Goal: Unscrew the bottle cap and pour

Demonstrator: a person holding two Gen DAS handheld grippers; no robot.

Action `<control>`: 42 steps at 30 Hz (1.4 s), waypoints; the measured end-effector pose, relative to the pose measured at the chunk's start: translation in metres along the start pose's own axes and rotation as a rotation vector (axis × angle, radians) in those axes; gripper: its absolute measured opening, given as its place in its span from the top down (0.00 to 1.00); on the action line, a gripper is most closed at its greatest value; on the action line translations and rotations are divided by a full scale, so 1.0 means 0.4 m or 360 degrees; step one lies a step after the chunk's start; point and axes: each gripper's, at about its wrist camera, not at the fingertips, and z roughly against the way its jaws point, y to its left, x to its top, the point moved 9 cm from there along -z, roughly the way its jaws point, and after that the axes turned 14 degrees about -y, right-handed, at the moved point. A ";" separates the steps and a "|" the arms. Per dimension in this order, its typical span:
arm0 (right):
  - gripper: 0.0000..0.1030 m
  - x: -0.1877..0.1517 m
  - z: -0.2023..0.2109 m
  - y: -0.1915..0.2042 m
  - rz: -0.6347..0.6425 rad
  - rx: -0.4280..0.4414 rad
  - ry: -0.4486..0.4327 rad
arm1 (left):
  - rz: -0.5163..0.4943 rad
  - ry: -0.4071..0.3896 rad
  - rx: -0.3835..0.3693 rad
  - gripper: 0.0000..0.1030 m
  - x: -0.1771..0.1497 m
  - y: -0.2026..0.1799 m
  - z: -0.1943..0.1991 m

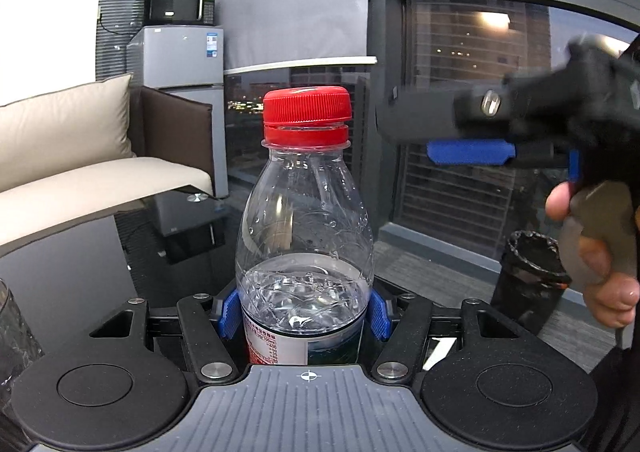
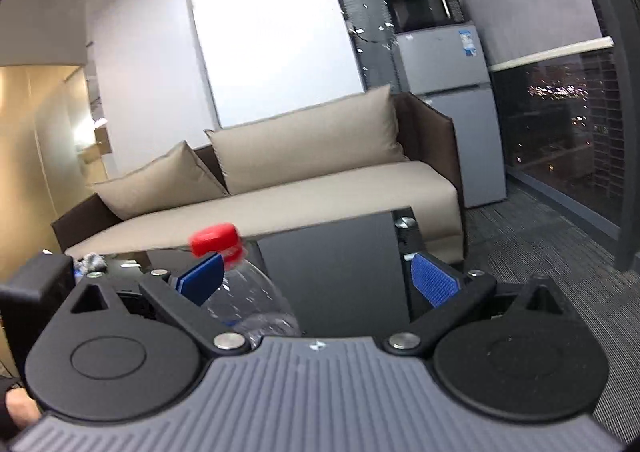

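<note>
A clear plastic bottle, about a third full of water, stands upright with a red cap sitting on its neck. My left gripper is shut on the bottle's lower body, blue pads on both sides. My right gripper hovers to the right of the cap at cap height, blurred. In the right wrist view the right gripper is open and empty; the bottle and its red cap lie left of its left finger.
A dark cup stands on the black glass table at the right, behind a hand. A glass sits at the far left edge. A beige sofa, fridge and windows lie beyond.
</note>
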 end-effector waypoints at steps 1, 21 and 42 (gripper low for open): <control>0.02 0.008 0.004 0.012 0.0000 0.0024 -0.0008 | -0.0001 0.0001 -0.0005 0.45 -0.001 -0.003 0.002; 0.50 0.008 0.014 0.156 0.0167 0.0136 0.0079 | -0.0041 0.0016 -0.0059 0.46 -0.011 -0.052 0.049; 0.67 -0.007 0.008 0.164 0.0196 0.0115 0.0116 | -0.0053 0.0019 -0.0076 0.45 -0.007 -0.067 0.059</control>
